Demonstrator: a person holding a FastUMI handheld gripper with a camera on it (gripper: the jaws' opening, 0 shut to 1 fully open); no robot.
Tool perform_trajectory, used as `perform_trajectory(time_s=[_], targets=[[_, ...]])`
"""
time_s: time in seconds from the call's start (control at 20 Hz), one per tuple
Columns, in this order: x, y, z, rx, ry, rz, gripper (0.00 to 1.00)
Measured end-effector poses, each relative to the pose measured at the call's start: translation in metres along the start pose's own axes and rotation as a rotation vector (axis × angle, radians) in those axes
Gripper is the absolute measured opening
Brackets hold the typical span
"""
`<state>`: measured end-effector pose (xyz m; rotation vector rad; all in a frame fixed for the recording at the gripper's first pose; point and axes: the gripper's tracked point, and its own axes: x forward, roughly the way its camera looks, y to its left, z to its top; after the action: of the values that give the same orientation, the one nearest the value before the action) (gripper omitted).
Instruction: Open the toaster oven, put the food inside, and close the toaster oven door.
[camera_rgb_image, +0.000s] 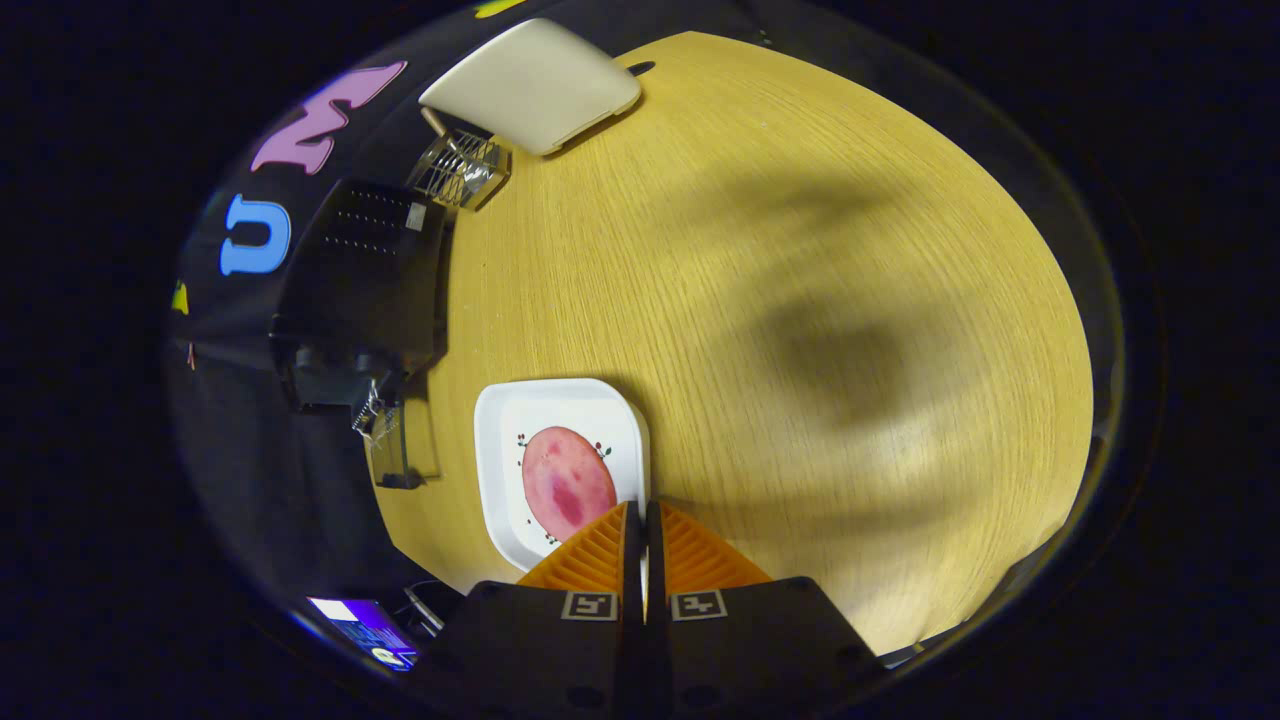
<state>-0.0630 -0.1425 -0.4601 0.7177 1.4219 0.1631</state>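
Gripper (641, 515): fingers pressed together – nothing held.
Plate (500, 410): just ahead, near the desk (780, 250) edge – slice of meat (567, 485) untouched on it.
Toaster oven (355, 275): farther along that edge – door seemingly open; loading and closing are left.

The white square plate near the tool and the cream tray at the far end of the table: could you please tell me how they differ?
The white square plate carries a round pink slice of food and small printed sprigs; the cream tray is plain and bare. The plate lies just ahead of the shut tool; the tray sits far beyond it, past the black toaster oven. Both are pale, rounded-cornered and rest on the wooden table.
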Motion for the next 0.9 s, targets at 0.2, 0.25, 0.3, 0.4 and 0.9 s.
perform_trajectory(time_s=[0.2,0.25,0.3,0.4,0.9], targets=[[-0.002,0.008,-0.003,0.042,-0.047,0.081,0.05],[-0.005,0.013,-0.004,0.061,-0.056,0.103,0.05],[-0.008,0.027,-0.007,0.076,-0.066,0.123,0.05],[-0.017,0.043,-0.013,0.086,-0.081,0.158,0.05],[-0.025,0.153,-0.059,0.124,-0.128,0.255,0.05]])
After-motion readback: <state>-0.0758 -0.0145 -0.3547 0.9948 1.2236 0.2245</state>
